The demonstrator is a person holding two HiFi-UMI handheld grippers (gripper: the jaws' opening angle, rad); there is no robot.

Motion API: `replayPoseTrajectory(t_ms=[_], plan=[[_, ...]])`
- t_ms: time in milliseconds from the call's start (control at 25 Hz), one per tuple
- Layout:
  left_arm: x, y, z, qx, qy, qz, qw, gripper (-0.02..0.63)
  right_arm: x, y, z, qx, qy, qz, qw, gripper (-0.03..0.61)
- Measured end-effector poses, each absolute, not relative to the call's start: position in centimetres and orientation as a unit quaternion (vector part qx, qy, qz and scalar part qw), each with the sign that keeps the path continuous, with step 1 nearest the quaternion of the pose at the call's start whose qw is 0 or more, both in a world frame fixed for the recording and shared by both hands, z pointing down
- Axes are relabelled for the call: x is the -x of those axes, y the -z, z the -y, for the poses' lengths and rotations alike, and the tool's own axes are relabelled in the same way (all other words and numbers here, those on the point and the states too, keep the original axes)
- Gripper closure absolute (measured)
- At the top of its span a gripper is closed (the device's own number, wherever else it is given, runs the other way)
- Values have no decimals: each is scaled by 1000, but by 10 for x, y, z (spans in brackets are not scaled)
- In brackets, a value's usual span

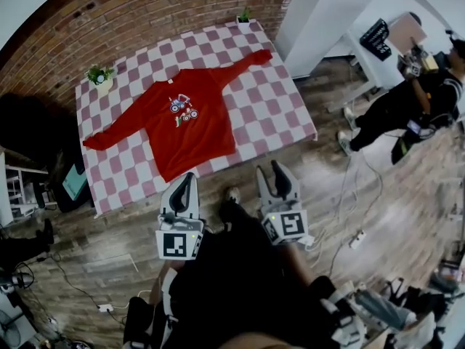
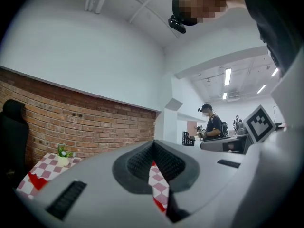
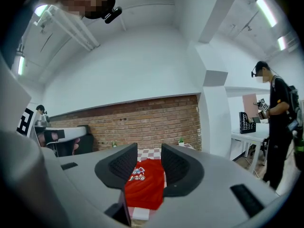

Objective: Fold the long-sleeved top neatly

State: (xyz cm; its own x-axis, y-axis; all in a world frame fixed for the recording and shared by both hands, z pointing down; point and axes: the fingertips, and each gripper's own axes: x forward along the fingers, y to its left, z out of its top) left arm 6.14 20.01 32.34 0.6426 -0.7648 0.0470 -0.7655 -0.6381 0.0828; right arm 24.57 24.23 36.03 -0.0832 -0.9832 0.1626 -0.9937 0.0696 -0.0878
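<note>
Checkered cloth (image 1: 280, 100) in the head view's upper centre carries the red long-sleeved top (image 1: 182, 118) spread flat, left gripper (image 1: 187, 180) and right gripper (image 1: 269, 171) below it; left gripper view: jaws together, empty; right gripper view: jaws parted, empty, top centred beyond.

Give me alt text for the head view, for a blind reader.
A red long-sleeved top lies flat, sleeves spread, on a checkered table. Both claws hover short of it: left claw shut, right claw open and empty.
</note>
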Motion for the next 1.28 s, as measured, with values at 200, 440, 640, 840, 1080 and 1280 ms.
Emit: replayPoseTrajectory(t_ms=[200,440,640,840,1080,1280], plan=[[-101,-319,-164,-902,-6,428,46,609,-285,-360,-199,-667,-87,739,33,428],[-131,-322,-126,-898,-12,438,39,609,-324,-364,-152,-667,-92,738,31,430],[-153,-330,-89,-898,-17,438,47,609,-358,-375,-105,-676,-106,728,33,428],[-176,-342,-45,-902,-19,427,56,609,-385,-394,-47,-684,-116,719,42,430],[-197,-362,16,-904,-36,418,79,609,-425,-434,30,-704,-156,691,46,430],[-212,-385,62,-909,-50,404,87,609,-460,-472,91,-716,-177,672,63,430]])
